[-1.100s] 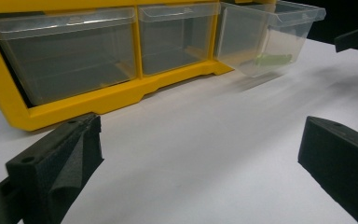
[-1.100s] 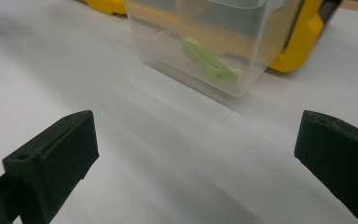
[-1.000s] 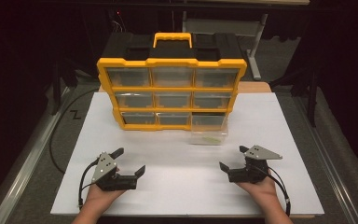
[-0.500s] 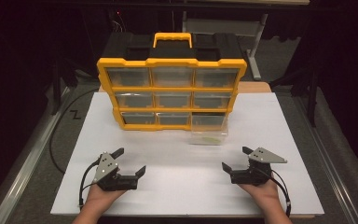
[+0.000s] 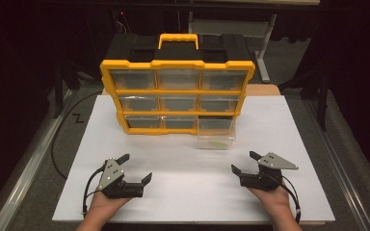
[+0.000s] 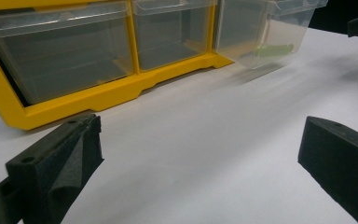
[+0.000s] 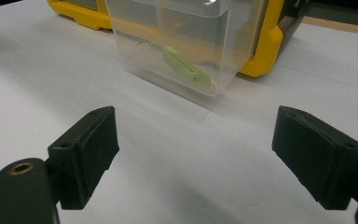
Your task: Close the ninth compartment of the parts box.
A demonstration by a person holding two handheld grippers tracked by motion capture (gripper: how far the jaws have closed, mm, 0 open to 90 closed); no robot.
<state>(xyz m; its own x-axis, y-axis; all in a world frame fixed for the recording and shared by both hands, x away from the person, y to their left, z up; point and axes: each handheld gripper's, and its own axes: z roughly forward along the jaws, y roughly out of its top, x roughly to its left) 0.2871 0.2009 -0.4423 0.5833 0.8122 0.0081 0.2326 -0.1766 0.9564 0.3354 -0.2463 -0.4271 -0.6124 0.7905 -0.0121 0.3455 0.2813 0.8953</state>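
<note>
The clear plastic drawer (image 5: 216, 138) stands pulled out of the bottom right slot of the yellow-framed organiser case (image 5: 177, 91), resting on the table just in front of it, with a small pale green clip (image 7: 186, 66) lying inside on its floor. It sits nearer your right hand-held gripper (image 5: 245, 162) than your left, well apart from both. Against the earlier frames, your right hand-held gripper's jaws have just been closing a little; they remain wide apart with nothing between them, only bare table. Your left hand-held gripper (image 5: 136, 167) has stayed where it was, jaws spread wide and empty, and the drawer and case have not shifted. Nothing lies between either gripper and the drawer. The case stands upright, three rows of three clear drawers, a yellow handle (image 5: 178, 41) on its black top. Everything rests on a white table (image 5: 183, 192); a black cable (image 5: 62, 139) curves beside its left edge, and the room behind is dark.
</note>
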